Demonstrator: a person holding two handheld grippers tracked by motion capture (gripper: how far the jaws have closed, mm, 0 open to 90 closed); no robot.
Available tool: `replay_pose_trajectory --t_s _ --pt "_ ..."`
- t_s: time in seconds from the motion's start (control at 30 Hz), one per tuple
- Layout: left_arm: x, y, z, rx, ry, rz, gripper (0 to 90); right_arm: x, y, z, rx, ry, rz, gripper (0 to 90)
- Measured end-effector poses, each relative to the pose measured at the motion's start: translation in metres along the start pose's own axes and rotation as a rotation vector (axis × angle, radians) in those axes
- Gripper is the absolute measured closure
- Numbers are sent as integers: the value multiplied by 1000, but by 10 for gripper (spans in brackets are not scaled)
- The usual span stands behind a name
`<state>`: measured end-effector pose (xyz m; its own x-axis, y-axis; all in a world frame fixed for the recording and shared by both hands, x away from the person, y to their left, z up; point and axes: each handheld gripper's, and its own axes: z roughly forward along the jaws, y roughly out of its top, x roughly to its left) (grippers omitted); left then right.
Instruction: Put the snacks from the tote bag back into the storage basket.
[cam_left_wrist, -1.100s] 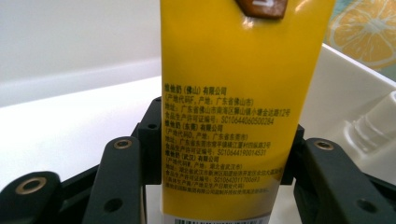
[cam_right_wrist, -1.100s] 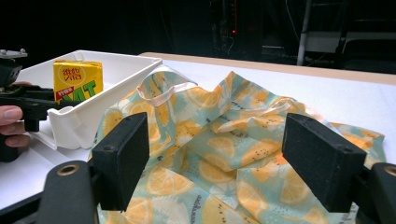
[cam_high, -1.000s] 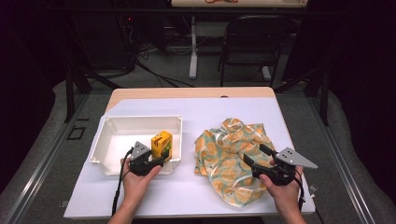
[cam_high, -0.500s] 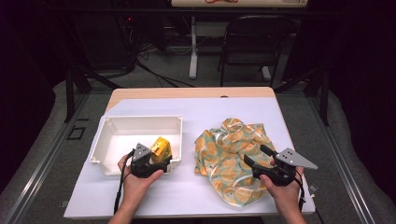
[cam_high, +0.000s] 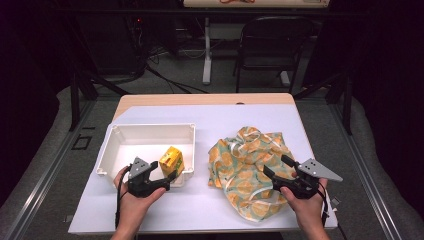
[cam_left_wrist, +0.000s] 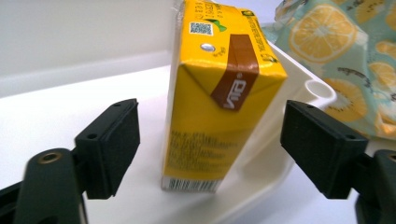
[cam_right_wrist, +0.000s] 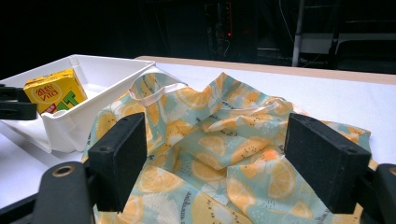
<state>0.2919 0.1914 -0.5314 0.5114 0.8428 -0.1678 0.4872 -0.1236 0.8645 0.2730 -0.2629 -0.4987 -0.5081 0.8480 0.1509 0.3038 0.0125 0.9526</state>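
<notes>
With the left gripper (cam_high: 170, 176) released, jaws just widened clear of the yellow juice carton (cam_left_wrist: 219, 93) leaning in the white bin's (cam_high: 150, 131) near right corner, a careless withdrawal could topple it.

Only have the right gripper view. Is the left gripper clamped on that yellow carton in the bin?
Observer: No. In the left gripper view, the left gripper has both pads standing clear of the yellow carton, with a gap on each side. Its jaws have just been opening, and the carton sits loose between them.
Operator: From here the cloth looks like it's lying against the bin. Is it touching?
Observer: No. The high view shows a strip of bare table between the right wall of the white bin and the orange-print cloth.
</notes>
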Motion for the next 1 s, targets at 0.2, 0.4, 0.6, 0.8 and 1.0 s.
replay_pose_trajectory --t_s 0.2,0.4,0.6,0.8,1.0 --pt "3 -8 -20 -12 -19 -13 624 -2 -1 1 19 -11 4 185" --pt "3 -8 -21 -36 -132 -15 900 -3 -3 3 21 -15 8 173" --pt "-10 -10 -13 -11 -150 36 900 -4 -4 4 31 -20 14 172" --pt "-15 -11 -2 15 -140 56 900 -3 -6 5 40 -20 7 171" --pt "-11 -13 5 28 -101 30 900 0 -7 8 46 -19 -14 169"
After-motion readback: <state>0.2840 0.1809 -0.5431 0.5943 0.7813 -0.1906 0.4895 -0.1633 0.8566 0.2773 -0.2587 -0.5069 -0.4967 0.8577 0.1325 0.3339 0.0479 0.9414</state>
